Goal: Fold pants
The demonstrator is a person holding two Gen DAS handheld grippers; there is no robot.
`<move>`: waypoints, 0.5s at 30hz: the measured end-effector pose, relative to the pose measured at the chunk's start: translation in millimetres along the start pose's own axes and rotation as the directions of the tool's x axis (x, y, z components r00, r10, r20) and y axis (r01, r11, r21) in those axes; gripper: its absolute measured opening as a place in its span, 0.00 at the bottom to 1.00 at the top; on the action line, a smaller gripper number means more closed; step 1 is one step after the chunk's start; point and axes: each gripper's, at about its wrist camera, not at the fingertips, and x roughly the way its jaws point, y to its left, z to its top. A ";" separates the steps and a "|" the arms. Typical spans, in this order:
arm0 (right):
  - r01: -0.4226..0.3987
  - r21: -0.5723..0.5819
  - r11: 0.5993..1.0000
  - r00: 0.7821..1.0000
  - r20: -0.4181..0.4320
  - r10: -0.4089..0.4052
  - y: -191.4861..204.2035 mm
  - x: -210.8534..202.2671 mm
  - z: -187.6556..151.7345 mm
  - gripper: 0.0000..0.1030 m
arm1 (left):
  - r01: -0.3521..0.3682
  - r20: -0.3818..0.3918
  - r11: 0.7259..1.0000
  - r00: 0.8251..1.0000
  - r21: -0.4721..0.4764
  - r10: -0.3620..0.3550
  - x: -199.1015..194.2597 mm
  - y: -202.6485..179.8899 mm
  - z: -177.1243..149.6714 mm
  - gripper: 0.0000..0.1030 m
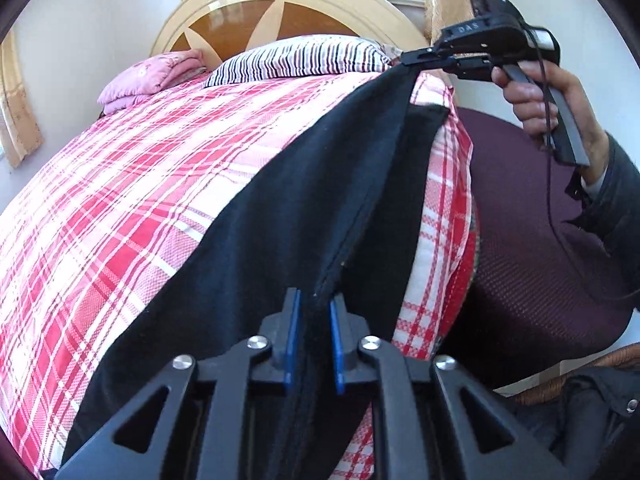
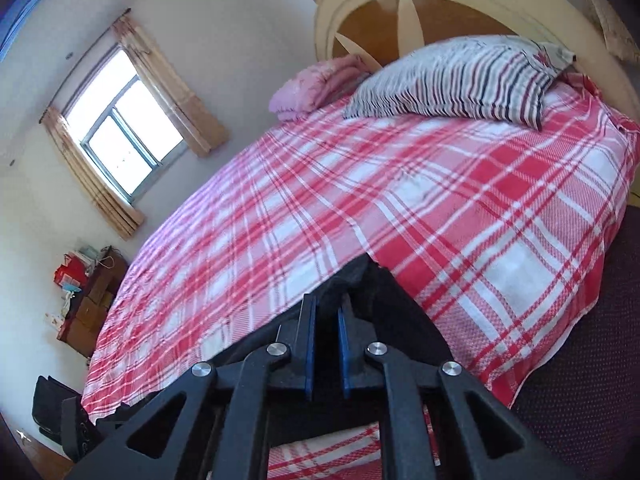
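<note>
On the left of the left wrist view the red plaid bedspread (image 1: 140, 184) runs up to a pink folded blanket (image 1: 140, 80) and a striped pillow (image 1: 296, 58) at the headboard, all of it free surface for laying the fold. Right of that, the black pants (image 1: 320, 184) lie in a long band along the bed's near edge, stretched between the two tools. The left gripper (image 1: 314, 312) has its blue pads pressed together on the seam at one end; at the far right the right gripper (image 1: 412, 58), in the person's hand (image 1: 536, 96), pinches the other end just off the mattress, and its own wrist view confirms black cloth clamped between the pads. The step in hand looks like lifting the garment taut before folding it. To do it well, both grips should probably hold firm, the ends should rise together so the cloth stays flat, and the seam edges should line up before the pants are carried inward, away from the bed's edge where a loose end could slide off.
</note>
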 end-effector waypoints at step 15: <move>0.045 0.020 0.999 0.994 -0.097 -0.043 -33.4 -11.8 -24.0 0.08 | 0.081 0.011 0.997 0.997 0.011 -0.082 -4.7 -13.8 -4.7 0.07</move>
